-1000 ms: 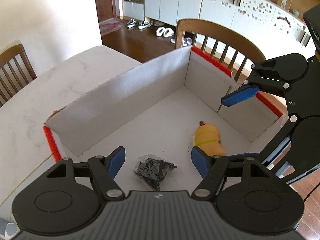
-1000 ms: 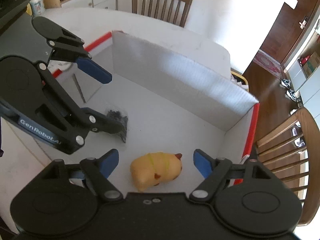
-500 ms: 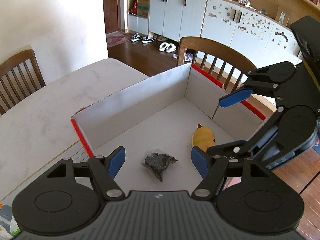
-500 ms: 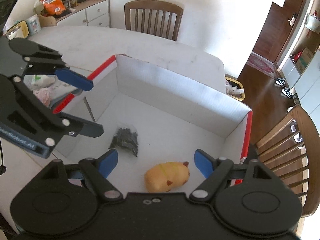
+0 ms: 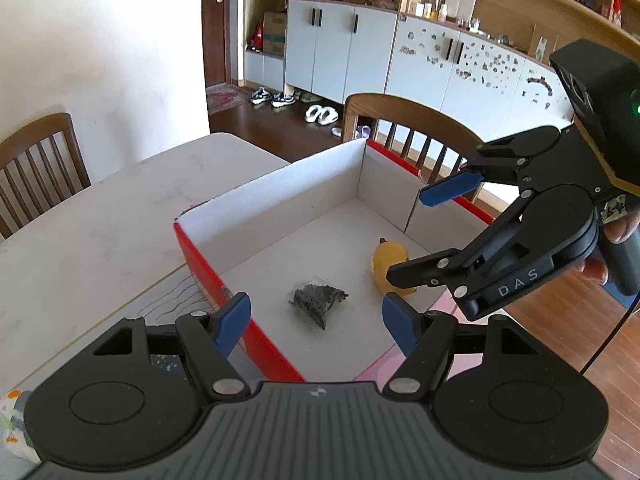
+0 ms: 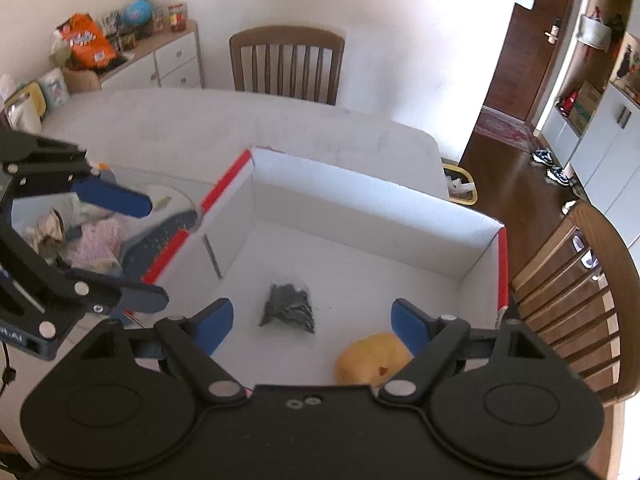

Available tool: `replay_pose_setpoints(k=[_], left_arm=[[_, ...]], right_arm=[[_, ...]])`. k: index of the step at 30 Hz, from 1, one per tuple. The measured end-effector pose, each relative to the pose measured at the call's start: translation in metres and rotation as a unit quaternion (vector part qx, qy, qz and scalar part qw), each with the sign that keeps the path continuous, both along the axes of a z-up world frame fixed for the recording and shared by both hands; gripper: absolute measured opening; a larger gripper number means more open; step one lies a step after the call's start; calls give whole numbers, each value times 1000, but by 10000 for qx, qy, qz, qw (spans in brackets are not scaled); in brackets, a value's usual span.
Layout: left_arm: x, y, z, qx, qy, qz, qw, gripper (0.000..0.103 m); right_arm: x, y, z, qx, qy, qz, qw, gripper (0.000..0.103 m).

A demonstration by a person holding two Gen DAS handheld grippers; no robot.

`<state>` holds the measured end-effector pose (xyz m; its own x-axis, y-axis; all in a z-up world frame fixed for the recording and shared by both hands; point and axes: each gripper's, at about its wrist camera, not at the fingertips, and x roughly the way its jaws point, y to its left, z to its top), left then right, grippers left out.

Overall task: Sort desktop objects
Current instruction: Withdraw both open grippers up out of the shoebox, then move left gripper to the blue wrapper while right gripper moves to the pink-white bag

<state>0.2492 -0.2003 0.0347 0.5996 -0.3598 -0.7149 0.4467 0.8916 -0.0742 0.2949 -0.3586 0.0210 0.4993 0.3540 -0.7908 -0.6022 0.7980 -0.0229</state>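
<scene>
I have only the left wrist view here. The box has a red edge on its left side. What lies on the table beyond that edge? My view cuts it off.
Observer: A heap of small things lies beside the box: crumpled paper and something pink.
Operator: And further behind that heap?
Observer: A white sideboard with an orange snack bag on top.
Operator: Anything past the far corner of the table?
Observer: A yellow-rimmed basket stands there, on the floor it seems.

box (image 6: pixel 372 204): dark packet (image 6: pixel 289 307), yellow toy (image 6: pixel 370 362) inside | right tool (image 6: pixel 312 322): spread, empty
</scene>
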Motion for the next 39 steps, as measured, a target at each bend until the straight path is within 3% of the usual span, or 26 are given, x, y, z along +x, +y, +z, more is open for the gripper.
replay_pose_setpoints(k=[9,15,20,25,39], left_arm=[[-35,32,13,-150,-216,223,9994,73],[-61,54,17,-157,-369,367,9985,81],[-77,77,16,-402,-309,564,9971,84],[-95,103,13,-505,-390,756,9951,101],[-146,170,-4,-670,-472,1450,9860,103]], right_arm=[[-25,22,11,157,-202,-307,9992,88],[-44,42,16,346,-217,-300,9987,88],[-55,61,20,475,-253,-286,9981,89],[-65,78,21,566,-264,-323,9975,90],[-98,138,12,640,-385,-46,9972,90]])
